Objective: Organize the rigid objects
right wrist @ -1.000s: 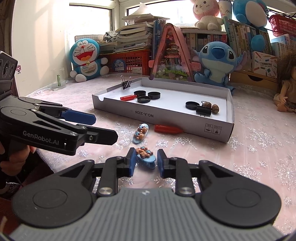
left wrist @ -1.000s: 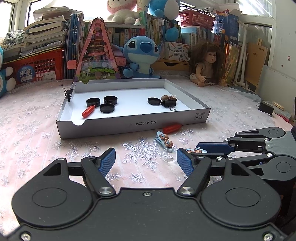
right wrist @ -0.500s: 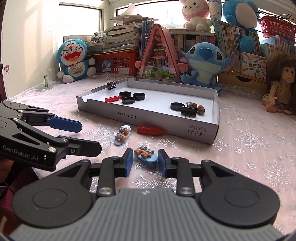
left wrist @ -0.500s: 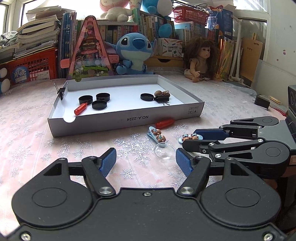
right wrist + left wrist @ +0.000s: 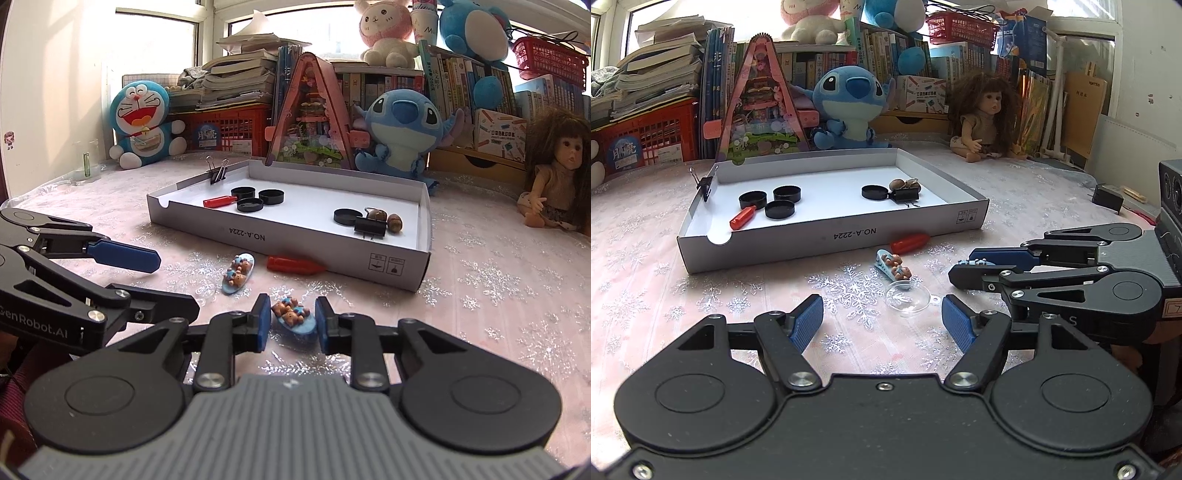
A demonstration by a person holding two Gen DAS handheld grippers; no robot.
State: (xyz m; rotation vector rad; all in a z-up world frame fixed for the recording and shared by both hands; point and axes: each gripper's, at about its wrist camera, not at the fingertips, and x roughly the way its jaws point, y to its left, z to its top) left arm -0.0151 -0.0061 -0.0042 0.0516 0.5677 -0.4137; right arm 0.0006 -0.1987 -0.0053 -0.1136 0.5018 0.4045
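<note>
The right tool [image 5: 289, 322] had just closed its jaws again after briefly widening, and now clenched a small blue bear clip [image 5: 293, 314] on the snowflake-patterned surface [image 5: 498, 295], in front of the white tray [image 5: 332, 254]. The left tool [image 5: 882, 321] hung released, slightly narrower than before, behind a clear dish [image 5: 909, 297]. A second bear clip [image 5: 893, 263] lay near a red piece [image 5: 909, 242].

A blue bear-studded clip [image 5: 293, 315] lay flat on the cloth, slanted. Its twin [image 5: 238, 273] lay nearer my white tray [image 5: 332, 254], beside a red bottle-shaped piece [image 5: 295, 265] that sat against the tray's front wall. A clear dish [image 5: 909, 298] rested nearby.
</note>
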